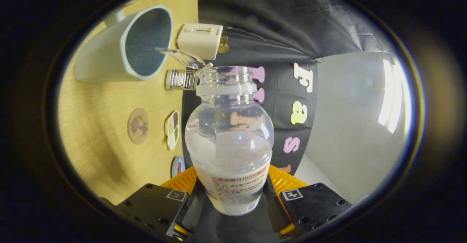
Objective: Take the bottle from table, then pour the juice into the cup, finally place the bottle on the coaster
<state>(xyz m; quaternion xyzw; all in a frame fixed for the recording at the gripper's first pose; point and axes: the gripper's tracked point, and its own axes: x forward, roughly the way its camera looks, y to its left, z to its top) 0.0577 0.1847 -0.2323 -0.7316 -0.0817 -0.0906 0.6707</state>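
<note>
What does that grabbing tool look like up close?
The gripper has two flat black plates at its base, dotted with screw holes, and each plate carries a small square black-and-white marker. Behind them sits a ribbed orange body. Two fingers reach forward from between the plates. No cables or sleeve are visible.

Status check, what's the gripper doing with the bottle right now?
Gripper shut on clear plastic bottle, cap off, tipped. Thin stream running into pale blue cup. Round brown coaster bare on wooden table.
</note>
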